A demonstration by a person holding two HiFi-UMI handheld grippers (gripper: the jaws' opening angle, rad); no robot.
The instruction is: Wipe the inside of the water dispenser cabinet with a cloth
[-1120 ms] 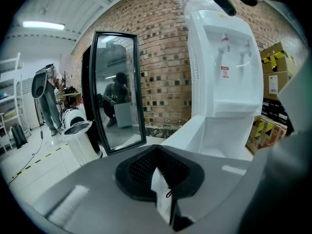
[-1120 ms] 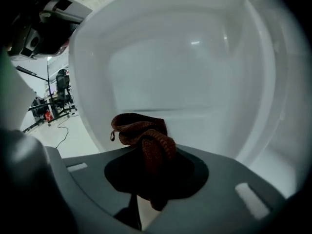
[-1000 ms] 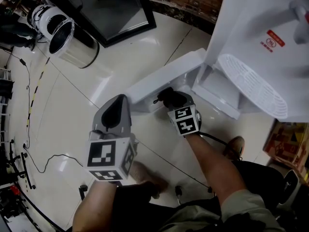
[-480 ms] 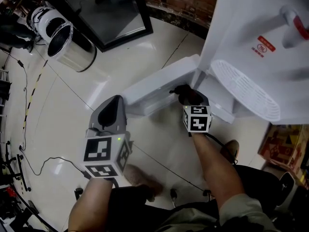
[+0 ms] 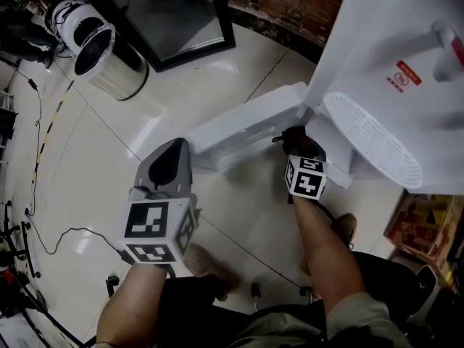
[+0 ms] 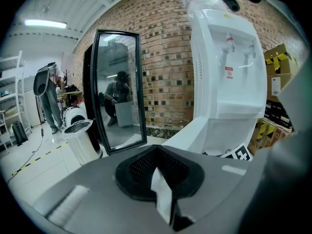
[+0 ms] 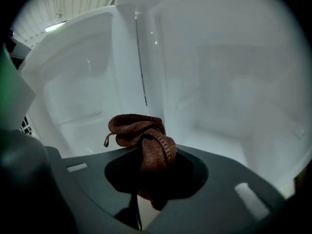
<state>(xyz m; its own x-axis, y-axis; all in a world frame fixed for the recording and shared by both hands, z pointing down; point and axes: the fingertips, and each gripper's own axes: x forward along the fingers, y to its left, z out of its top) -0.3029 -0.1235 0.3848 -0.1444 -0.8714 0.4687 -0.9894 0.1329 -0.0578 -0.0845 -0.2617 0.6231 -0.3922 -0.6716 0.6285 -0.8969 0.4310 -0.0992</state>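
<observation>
Two tools are in play. The left tool (image 5: 170, 159) hangs nearest, over bare floor (image 5: 94, 158), its jaws pressed together on nothing and well apart from the work. The right tool (image 5: 293, 142) pinches a bunched brown cloth (image 7: 144, 139), whose wad sticks out past the jaw tips.

That cloth sits at the mouth of the cabinet (image 7: 224, 101), low in the water dispenser (image 5: 391, 56), just beside the hinge line where the open door (image 5: 243, 125) meets the body. No view shows it touching a wall, so I judge that the cloth is being carried in and the wiping proper has not begun.

The next move probably calls for pushing the wad forward onto the cabinet floor or a side wall, then sweeping with steady pressure.

Edges to mind are the door's inner face close on the left, the hinge post ahead and the drip tray (image 5: 373, 140) overhanging above. Inside, the cabinet looks roomy and bare. Farther out, the steel bin (image 5: 101, 56) and the leaning mirror (image 5: 174, 13) stand well clear.
</observation>
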